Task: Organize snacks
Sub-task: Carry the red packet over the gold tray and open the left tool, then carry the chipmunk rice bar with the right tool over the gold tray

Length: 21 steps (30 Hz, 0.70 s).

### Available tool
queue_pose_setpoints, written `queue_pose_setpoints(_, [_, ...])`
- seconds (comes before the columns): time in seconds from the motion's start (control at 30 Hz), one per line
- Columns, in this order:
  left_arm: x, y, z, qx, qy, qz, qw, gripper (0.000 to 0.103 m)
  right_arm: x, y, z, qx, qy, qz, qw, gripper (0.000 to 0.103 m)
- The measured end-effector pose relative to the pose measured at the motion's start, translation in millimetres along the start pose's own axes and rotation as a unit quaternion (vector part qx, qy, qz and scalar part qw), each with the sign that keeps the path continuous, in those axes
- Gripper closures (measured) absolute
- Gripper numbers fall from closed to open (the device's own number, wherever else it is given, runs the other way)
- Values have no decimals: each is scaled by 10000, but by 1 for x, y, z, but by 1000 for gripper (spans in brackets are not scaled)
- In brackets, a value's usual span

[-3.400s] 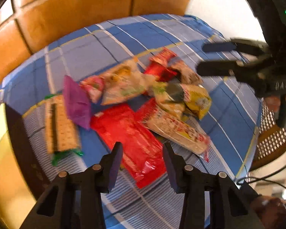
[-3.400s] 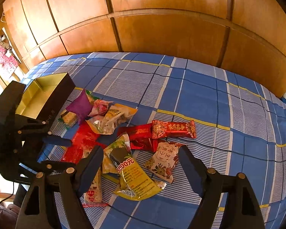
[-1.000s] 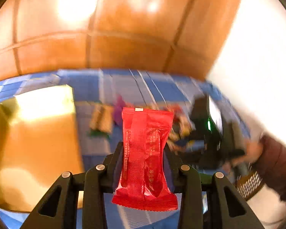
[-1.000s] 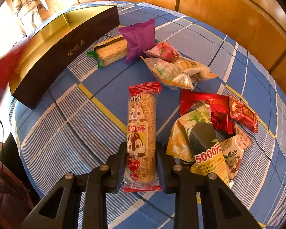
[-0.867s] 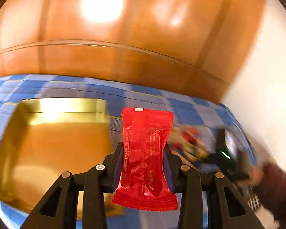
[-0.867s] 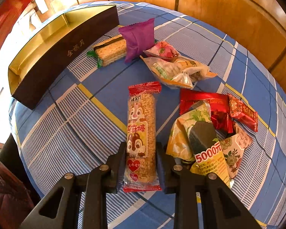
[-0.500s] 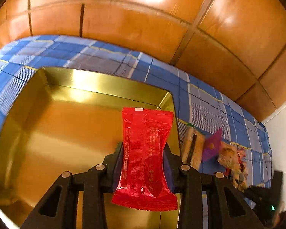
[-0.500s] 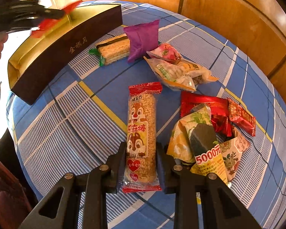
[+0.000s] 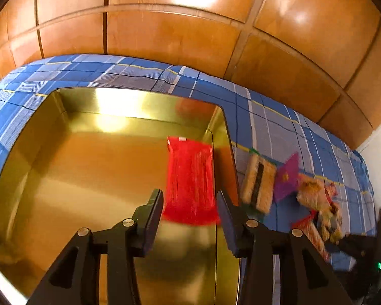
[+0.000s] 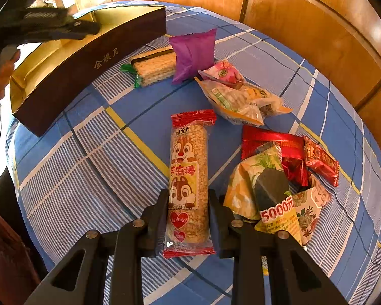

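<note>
My left gripper [image 9: 189, 195] hangs over the open gold-lined box [image 9: 89, 178], jaws opening. A blurred red packet [image 9: 190, 178] is between and just beyond the fingertips, free of the pads, dropping by the box's right wall. In the right wrist view the left gripper [image 10: 86, 28] reaches over the box's dark outer wall [image 10: 89, 58]. My right gripper [image 10: 188, 195] is shut on a long sesame bar with a squirrel picture [image 10: 188, 165], over the blue checked cloth [image 10: 76, 165].
Right of the box lie a cracker pack [image 10: 155, 70], a purple packet [image 10: 193, 53], a pink sweet [image 10: 222, 72] and a clear bag [image 10: 241, 101]. Red packets [image 10: 271, 139] and a yellow-green packet [image 10: 269, 193] are heaped right of the bar. Wooden panels [image 10: 304, 25] stand behind.
The left gripper carried the red packet from the snack pile to over the gold box and sank; its jaws have parted and the packet has slipped out. The right gripper keeps its hold on the bar.
</note>
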State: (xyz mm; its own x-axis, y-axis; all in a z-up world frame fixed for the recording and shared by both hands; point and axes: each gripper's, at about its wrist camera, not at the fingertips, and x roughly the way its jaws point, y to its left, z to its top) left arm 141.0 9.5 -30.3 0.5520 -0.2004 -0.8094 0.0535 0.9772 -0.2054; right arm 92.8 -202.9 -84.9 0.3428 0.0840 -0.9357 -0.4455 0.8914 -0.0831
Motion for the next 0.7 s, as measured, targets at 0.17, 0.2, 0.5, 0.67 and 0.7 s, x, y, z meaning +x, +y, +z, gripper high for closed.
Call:
queue_pose_setpoints(0.17, [-31,-2,-22,257,-218,16,9994,58,-3,4,-5,60,-62,-43,10000,74])
queue_pose_setpoints(0.2, [-39,-1,-26,296,-273,15,9992,58,-3,5,-6,98,-55,-58,9999,74])
queue_pose_setpoints(0.5, [-79,23,-50,414,-610,195,9971,58,-11,17,-2,702,190,-360,9967,75])
queue_pose_setpoints(0.67, [-93,53,-58,206,-807,447,9955,56,-22,25,-6,1234,168,137,9921,75])
queue_pose_setpoints(0.7, [-95,58,-60,168,-848,519,9949,55,-25,27,-8,1398,124,303,9896,75])
